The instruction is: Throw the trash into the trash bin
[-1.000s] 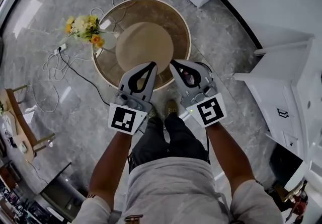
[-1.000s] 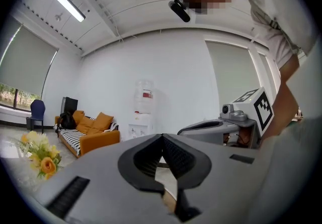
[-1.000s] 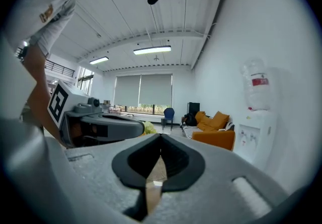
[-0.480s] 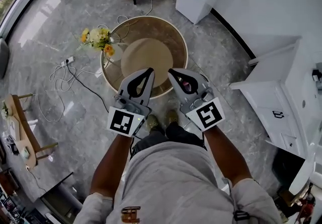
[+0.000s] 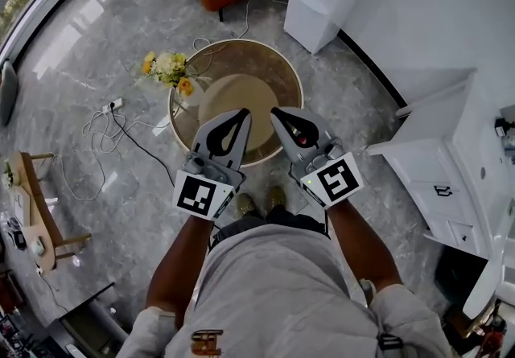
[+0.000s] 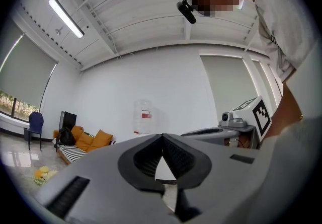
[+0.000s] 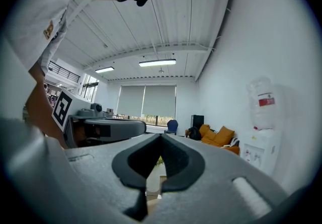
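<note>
Holding left gripper (image 5: 244, 113), right gripper (image 5: 276, 112) above desk (image 5: 278, 71), fingers (image 6: 139, 157) pressed together, pinching nothing. Seeing neither trash nor bin near desk; judging nothing visibly done.

At about four o'clock in the head view, low beside the white cabinet (image 5: 451, 147), stands a dark container (image 5: 455, 266), maybe the trash bin; shadow hides its shape. The trash itself cannot be made out
</note>
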Available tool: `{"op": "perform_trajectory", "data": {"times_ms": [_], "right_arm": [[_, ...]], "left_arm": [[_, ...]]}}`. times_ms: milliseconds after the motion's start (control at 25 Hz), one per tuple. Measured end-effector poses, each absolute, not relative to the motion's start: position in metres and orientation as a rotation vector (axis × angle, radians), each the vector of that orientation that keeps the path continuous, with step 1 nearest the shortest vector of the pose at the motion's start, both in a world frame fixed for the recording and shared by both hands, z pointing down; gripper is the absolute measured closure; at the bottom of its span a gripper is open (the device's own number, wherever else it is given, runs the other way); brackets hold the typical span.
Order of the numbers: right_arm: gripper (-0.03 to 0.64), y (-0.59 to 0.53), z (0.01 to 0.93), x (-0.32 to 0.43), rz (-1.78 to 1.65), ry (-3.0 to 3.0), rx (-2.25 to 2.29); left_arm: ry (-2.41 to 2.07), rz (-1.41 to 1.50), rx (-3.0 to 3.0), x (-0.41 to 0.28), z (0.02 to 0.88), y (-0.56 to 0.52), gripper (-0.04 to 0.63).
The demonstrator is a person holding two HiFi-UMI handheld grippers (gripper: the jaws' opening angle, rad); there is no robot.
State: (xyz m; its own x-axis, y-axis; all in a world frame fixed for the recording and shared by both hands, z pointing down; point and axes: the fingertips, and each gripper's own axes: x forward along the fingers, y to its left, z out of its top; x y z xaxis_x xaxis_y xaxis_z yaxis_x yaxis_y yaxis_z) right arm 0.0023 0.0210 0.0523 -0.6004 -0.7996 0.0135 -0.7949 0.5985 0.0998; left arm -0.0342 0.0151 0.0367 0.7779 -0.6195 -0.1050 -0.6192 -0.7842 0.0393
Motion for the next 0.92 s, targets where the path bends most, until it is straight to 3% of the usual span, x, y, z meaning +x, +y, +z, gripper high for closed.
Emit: {"op": "perform_trajectory", "data": {"times_ms": [920], "right_arm": [[0.617,0.027,0.048,0.011,-0.139,-2.738,1.399]], "left_arm": [[-1.022,-0.219,2.955,-0.031,0.035,0.018,0.595]]}}
